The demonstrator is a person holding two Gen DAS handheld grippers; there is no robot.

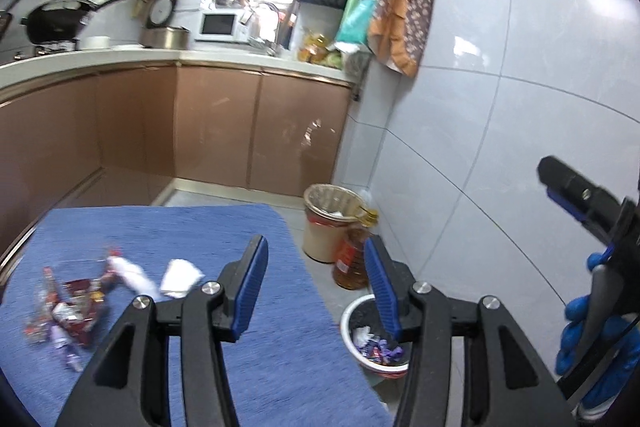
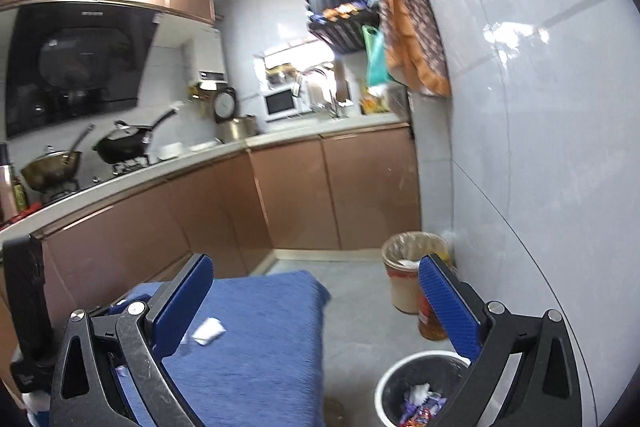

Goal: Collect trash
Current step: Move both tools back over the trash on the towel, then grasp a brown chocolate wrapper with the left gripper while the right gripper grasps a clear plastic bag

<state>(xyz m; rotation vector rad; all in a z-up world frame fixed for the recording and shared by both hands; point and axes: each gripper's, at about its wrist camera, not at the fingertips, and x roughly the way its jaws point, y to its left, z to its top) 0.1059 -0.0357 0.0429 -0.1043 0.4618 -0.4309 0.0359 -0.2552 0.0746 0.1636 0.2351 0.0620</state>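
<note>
— Above a blue-covered table [image 1: 280,367] in a tiled kitchen, two hand-held grippers hang in the air. What are their jaws doing?

— Both stand apart with nothing between the pads. The left gripper [image 1: 316,287] shows a moderate gap over the table's right edge. The right gripper [image 2: 316,307] is spread wide. In the left wrist view it appears at the far right [image 1: 560,183], held by a hand [image 1: 588,331] in a blue glove.

— And the trash?

— Split between two places. A loose heap of red and silver wrappers [image 1: 68,311] lies on the cloth at the left, blurred, with a crumpled white tissue [image 1: 136,277] just beside it and a folded white paper scrap [image 1: 180,277] a little further right; that scrap also shows in the right wrist view [image 2: 208,331]. On the floor just off the table's right edge stands a small dark bin with a white rim [image 2: 400,367], and it already holds wrappers and tissue.

— Anything else on the floor?

— A taller cream waste bin [image 1: 320,239] with a liner stands near the brown cabinets [image 1: 240,123], and an amber oil bottle [image 1: 352,263] with a yellow cap stands just beside it, against the white tiled wall [image 1: 500,87].
</note>
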